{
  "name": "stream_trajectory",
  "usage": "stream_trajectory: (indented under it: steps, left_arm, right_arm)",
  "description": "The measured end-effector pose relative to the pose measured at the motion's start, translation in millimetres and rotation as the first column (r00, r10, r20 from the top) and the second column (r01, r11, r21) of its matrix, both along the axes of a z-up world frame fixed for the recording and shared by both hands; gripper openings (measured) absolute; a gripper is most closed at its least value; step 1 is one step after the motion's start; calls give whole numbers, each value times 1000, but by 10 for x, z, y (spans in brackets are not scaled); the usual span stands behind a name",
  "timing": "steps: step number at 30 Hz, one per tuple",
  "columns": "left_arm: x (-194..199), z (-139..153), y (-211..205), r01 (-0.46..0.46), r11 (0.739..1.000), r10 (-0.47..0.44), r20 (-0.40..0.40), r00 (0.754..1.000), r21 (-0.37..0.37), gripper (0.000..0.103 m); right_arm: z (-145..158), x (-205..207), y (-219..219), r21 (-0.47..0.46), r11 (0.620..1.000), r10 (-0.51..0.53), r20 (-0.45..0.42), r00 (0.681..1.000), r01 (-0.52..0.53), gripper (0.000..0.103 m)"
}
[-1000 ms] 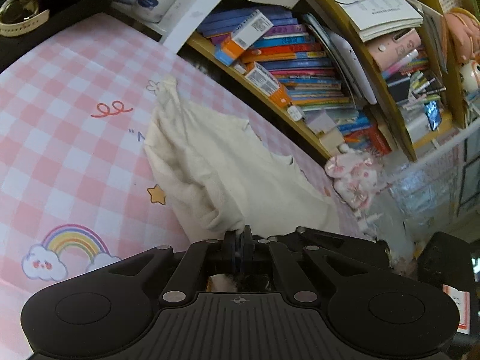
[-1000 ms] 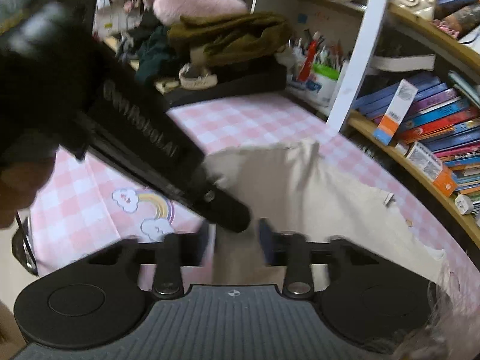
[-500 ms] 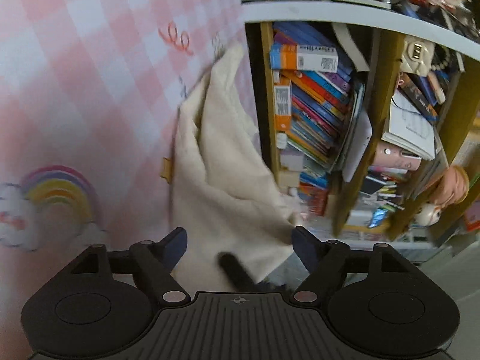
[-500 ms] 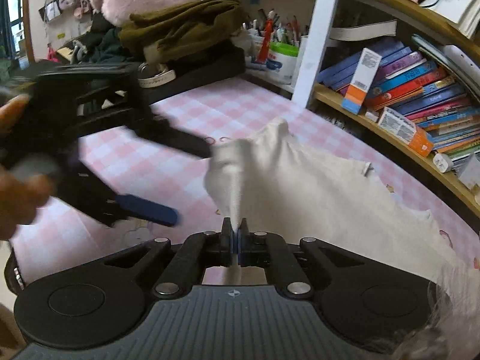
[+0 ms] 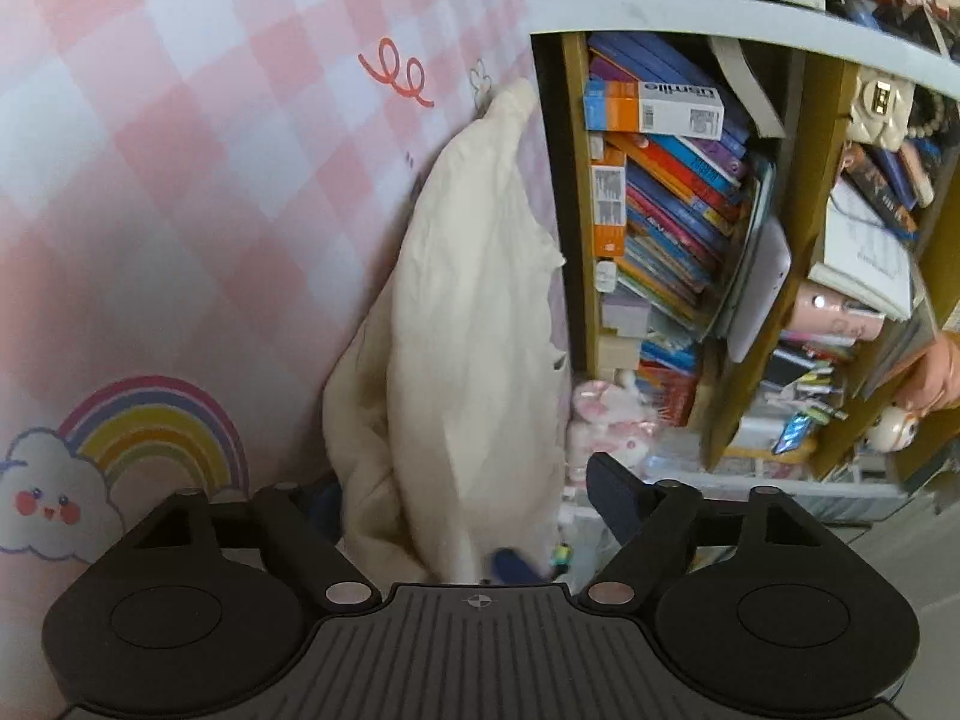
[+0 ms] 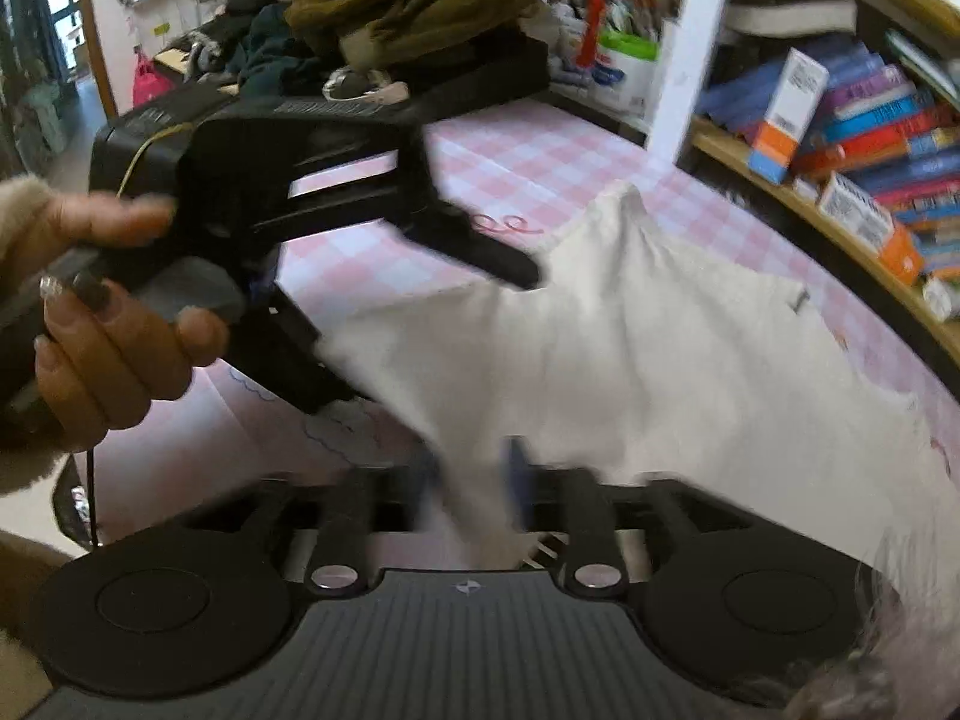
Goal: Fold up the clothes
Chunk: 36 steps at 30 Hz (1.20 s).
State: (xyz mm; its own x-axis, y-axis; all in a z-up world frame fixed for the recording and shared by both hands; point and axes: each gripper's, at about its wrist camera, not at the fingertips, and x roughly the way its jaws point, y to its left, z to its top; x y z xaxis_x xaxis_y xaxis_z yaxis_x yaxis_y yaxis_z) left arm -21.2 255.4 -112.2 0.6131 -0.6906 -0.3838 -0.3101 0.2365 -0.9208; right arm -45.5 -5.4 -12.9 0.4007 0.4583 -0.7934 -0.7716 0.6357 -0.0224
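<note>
Here the cream garment (image 6: 630, 360) runs lengthwise between both hand-held grippers: left hand-held gripper (image 5: 462, 504) closing around its near edge, right hand-held gripper (image 6: 474, 480) opening, cloth slack between them

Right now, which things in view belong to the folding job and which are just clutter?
Job: cream cotton garment; pink checked tablecloth; left tongs, closing; right tongs, opening, cloth between.

Clutter: stacked colourful books; olive-green crumpled clothes; pink plush toy.

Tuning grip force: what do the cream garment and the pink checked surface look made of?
Cream garment: soft matte woven or knit fabric, probably cotton; it creases and drapes limply. Pink checked surface: smooth printed sheet, possibly coated cloth or vinyl; it lies flat with a faint sheen. Uncertain.
</note>
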Motion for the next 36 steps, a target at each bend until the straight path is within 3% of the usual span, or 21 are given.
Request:
stream_trajectory:
  steps: [1, 2, 4, 7, 10, 15, 17, 19, 27, 28, 29, 32, 36]
  left_arm:
    - [-5, 12, -7, 10, 999, -10, -11, 1000, 45, 43]
    - [-12, 21, -14, 19, 996, -18, -21, 1000, 83, 36]
    - [-29, 37, -27, 33, 992, -31, -14, 999, 123, 11]
    - [-37, 156, -75, 66, 974, -76, 38, 996, 216, 6]
    - [6, 466, -270, 125, 915, -193, 143, 971, 384, 6]
    - [120, 869, -736, 198, 786, -410, 254, 876, 585, 7]
    - [143, 930, -833, 206, 758, -450, 268, 851, 619, 7]
    - [168, 948, -865, 208, 751, -464, 276, 842, 627, 7]
    - [148, 976, -871, 204, 745, -484, 304, 820, 635, 6]
    - [110, 980, -865, 204, 744, -490, 312, 814, 636, 6]
    - [74, 992, -858, 204, 742, -497, 320, 807, 638, 6]
    - [28, 1078, -868, 193, 735, -518, 355, 778, 650, 6]
    - [-10, 1269, -940, 167, 724, -552, 416, 723, 670, 6]
  right_arm:
    - [59, 97, -50, 8, 1000, -22, -19, 1000, 22, 41]
    - [117, 195, -100, 16, 999, -44, -37, 998, 45, 42]
    - [235, 390, -201, 30, 996, -87, -75, 993, 90, 51]
    - [389, 848, -172, 25, 975, -213, -143, 966, 219, 75]
    - [441, 1262, 63, -7, 956, -288, -210, 934, 294, 75]
    - [382, 1686, 722, -126, 957, -285, -236, 929, 261, 75]
    - [347, 1808, 983, -174, 958, -265, -246, 932, 227, 75]
    - [278, 1826, 1220, -247, 954, -226, -223, 948, 170, 75]
    - [-130, 1730, 1744, -524, 852, -88, -128, 988, 8, 55]
    - [-155, 1723, 1737, -537, 844, -81, -123, 989, 2, 45]
    - [-171, 1721, 1722, -545, 838, -78, -123, 989, -1, 21]
    - [-50, 1764, 1557, -506, 862, -94, -157, 983, 2, 8]
    - [351, 1842, 1156, -423, 905, -117, -141, 983, 46, 7]
